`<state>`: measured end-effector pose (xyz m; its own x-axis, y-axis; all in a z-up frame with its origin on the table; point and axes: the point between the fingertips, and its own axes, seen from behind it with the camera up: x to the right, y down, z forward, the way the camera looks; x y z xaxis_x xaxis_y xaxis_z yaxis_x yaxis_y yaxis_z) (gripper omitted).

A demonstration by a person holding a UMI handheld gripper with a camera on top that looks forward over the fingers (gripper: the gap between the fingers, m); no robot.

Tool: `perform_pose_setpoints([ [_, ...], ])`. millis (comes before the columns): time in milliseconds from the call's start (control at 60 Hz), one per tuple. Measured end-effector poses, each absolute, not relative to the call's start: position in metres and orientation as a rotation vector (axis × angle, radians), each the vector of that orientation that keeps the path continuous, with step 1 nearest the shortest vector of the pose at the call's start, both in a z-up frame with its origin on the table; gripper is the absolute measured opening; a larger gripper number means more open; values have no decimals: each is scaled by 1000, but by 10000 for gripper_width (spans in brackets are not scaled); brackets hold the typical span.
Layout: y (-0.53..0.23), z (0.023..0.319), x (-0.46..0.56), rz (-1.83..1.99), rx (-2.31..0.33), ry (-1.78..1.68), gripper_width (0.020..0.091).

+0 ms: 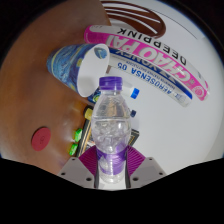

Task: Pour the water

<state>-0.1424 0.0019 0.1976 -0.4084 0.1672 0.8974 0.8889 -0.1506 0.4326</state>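
A brown surface (pixel 35 85) fills the left half of the frame, and a pale, white-looking stretch of it runs down the right side. Across the upper right lies a large white printed sheet or package (pixel 150 55) with big orange-red lettering and smaller blue text, curving from the top centre toward the right edge.

In the upper left of centre a clear plastic cup (pixel 78 62) lies tilted, its open mouth facing right and down, with blue print on its wall. What is inside it cannot be told.

In the centre of the frame, running down to the lower middle, a clear water bottle (pixel 113 125) stands upright with a white cap at its top, just below the cup's mouth. Its base sits between the fingers of the hand-held gripper (pixel 113 168), and both purple pads (pixel 92 160) press against its lower sides, so the hand-held gripper is pinching the bottle.

Left of the bottle a small yellowish-green object (pixel 78 132) sits on the brown surface, too unclear to identify. Further toward the lower left lies a small flat pink-red disc (pixel 41 138), well apart from the bottle
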Motion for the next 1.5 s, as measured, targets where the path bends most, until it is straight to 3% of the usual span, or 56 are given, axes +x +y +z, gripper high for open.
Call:
perform_pose_setpoints([
  [267,-2,200,-139,-1417,-1365,-1426,350],
  [617,-19,235,-138,-562,-1774,-724,348],
  [867,-21,182,-111,-107,-1889,-354,346],
  [1283,-7,76,-87,110,-1966,-200,361],
  [1500,-8,78,-88,136,-1900,-188,386],
])
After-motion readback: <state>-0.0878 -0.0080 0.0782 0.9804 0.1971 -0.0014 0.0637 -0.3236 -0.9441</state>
